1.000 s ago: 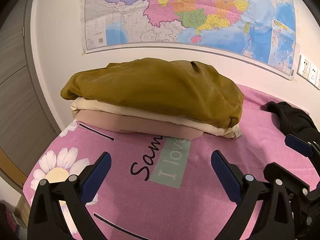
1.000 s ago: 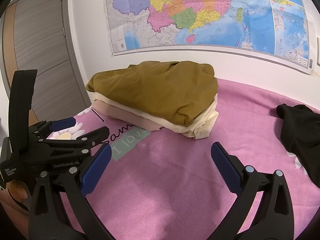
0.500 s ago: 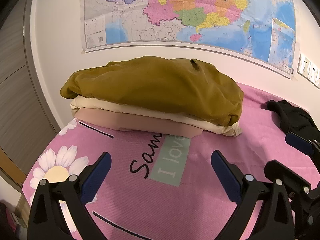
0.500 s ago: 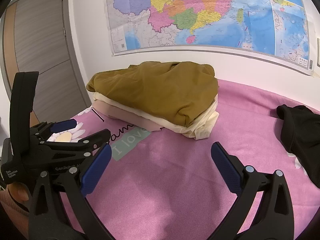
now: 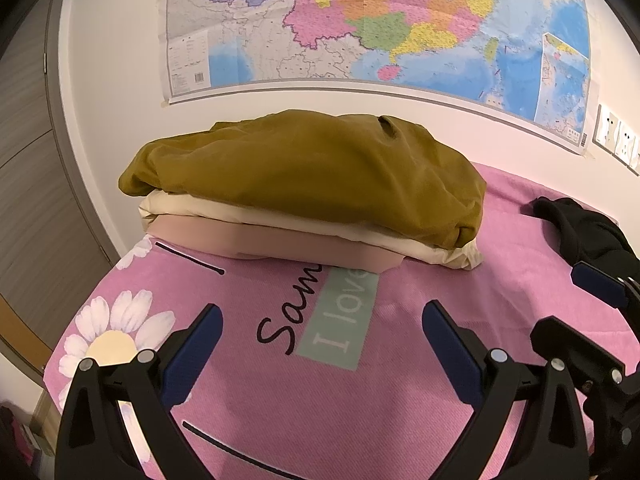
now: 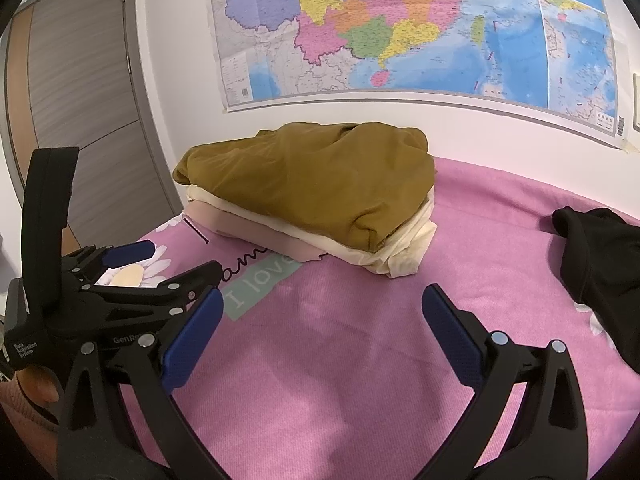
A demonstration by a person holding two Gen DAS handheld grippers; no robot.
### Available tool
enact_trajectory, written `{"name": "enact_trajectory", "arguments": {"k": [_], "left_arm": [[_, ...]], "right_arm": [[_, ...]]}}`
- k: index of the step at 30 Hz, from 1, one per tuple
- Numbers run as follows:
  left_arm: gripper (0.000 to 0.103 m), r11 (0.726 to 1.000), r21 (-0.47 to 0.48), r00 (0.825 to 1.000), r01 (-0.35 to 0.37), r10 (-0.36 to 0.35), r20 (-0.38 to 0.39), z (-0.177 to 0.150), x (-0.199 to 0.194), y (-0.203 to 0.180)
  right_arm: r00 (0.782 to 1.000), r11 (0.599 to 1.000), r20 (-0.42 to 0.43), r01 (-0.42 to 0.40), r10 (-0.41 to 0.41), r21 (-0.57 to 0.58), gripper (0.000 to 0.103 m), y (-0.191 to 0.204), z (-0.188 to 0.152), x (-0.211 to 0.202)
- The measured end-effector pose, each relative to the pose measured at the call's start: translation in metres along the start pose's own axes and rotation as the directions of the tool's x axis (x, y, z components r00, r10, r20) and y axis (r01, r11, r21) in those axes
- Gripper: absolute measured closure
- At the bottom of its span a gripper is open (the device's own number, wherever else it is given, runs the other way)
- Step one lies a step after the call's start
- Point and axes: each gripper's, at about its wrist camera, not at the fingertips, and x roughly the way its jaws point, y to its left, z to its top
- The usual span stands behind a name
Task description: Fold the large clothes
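A stack of three folded clothes sits on the pink bed cover at the far side: an olive-brown garment on top, a cream one under it, a beige-pink one at the bottom. The stack also shows in the right wrist view. A crumpled black garment lies unfolded at the right, also in the right wrist view. My left gripper is open and empty, hovering before the stack. My right gripper is open and empty over bare cover.
The pink bed cover has daisy prints and lettering. A wall map hangs behind the stack. A grey door stands at the left. The bed's left edge drops off near the daisy.
Both grippers have drifted slightly; the stack sits a little higher in the left wrist view. Both stay open and empty. The clothes have not moved.
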Motion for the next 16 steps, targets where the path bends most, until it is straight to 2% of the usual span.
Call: {"name": "enact_trajectory", "arguments": {"k": [2, 9, 16], "left_arm": [[0.007, 1.000, 0.007, 1.000, -0.006, 0.006, 0.004, -0.001, 0.000, -0.002], [0.007, 0.997, 0.061, 0.999, 0.039, -0.040, 0.023, -0.003, -0.004, -0.022], [0.007, 0.980, 0.087, 0.983, 0.181, -0.176, -0.058, -0.002, 0.011, -0.062]], "right_arm": [[1.000, 1.000, 0.001, 0.003, -0.003, 0.004, 0.005, -0.002, -0.001, -0.002], [0.999, 0.999, 0.003, 0.037, -0.037, 0.038, 0.005, -0.017, -0.008, -0.014], [0.988, 0.982, 0.025, 0.151, -0.154, 0.110, 0.005, -0.051, -0.021, -0.045]]}}
